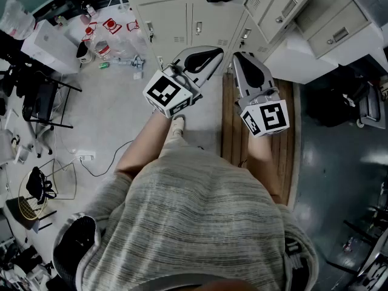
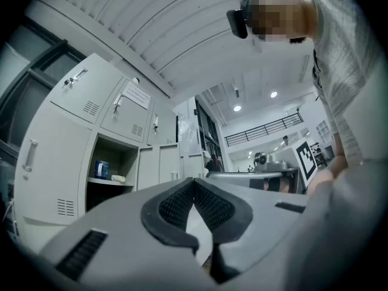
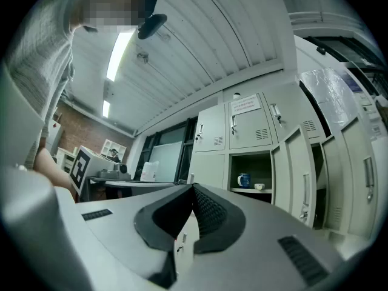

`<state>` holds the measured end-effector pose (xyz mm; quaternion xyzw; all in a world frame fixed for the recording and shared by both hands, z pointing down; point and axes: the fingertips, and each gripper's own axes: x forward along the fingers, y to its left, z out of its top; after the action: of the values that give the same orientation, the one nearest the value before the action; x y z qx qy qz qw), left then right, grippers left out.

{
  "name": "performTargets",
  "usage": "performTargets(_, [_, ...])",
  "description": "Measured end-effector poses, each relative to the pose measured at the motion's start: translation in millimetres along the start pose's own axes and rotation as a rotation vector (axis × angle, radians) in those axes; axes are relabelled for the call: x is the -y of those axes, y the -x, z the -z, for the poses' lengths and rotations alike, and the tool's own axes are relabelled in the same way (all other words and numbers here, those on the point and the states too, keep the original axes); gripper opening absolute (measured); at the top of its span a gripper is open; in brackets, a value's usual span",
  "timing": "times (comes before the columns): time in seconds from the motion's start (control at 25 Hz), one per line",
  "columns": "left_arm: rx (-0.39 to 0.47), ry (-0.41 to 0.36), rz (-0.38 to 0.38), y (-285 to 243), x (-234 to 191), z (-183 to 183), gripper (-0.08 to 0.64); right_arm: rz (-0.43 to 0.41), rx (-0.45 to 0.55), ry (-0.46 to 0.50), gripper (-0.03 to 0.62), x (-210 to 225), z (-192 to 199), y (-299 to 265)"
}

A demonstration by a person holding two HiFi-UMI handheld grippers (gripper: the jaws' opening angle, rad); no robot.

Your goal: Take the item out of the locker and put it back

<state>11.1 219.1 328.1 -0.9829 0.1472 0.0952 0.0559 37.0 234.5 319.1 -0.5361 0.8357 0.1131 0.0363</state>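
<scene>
Both grippers are held out side by side, apart from each other, facing a bank of pale grey metal lockers [image 3: 254, 126], with open air between their tips and the locker fronts. The left gripper [image 2: 194, 182] has its dark ribbed pads pressed together at the tip and carries nothing. The right gripper [image 3: 193, 188] is closed and empty in the same way. One open compartment [image 3: 257, 162] breaks the row of shut doors. In the right gripper view its grey door [image 3: 298, 180] stands swung out just right of the opening, so the mouth is unobstructed. Inside, a blue mug [image 3: 244, 180] stands upright on the compartment's shelf. A small white object [image 3: 259, 187] lies just beside it on the door side, too small to identify. Both are well apart from either gripper. In the head view the person, in a grey striped knit top [image 1: 194, 223], stands at the foot of the lockers where pale grey floor [image 1: 109, 114] meets a strip of brown wooden planks [image 1: 229, 129] that runs up to the locker base. The pale floor to the left is mostly open, with a white power strip [image 1: 86, 156] lying on it. Farther left, clear plastic bottles [image 1: 103, 48] crowd the locker foot and a black chair [image 1: 39, 108] stands near the picture's edge. Right of the planks lies dark glossy floor [image 1: 327, 162].
</scene>
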Motion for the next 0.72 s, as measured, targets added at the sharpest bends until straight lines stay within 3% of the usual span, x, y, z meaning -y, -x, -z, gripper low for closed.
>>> performTargets(0.52, [-0.020, 0.010, 0.019, -14.5, -4.1, 12.4, 0.008, 0.000, 0.001, -0.020, 0.025, 10.4, 9.7, -3.6])
performTargets(0.72, [-0.025, 0.014, 0.017, -18.0, -24.6, 17.3, 0.008, 0.009, 0.043, -0.083, 0.026, 19.4, 10.4, -20.9])
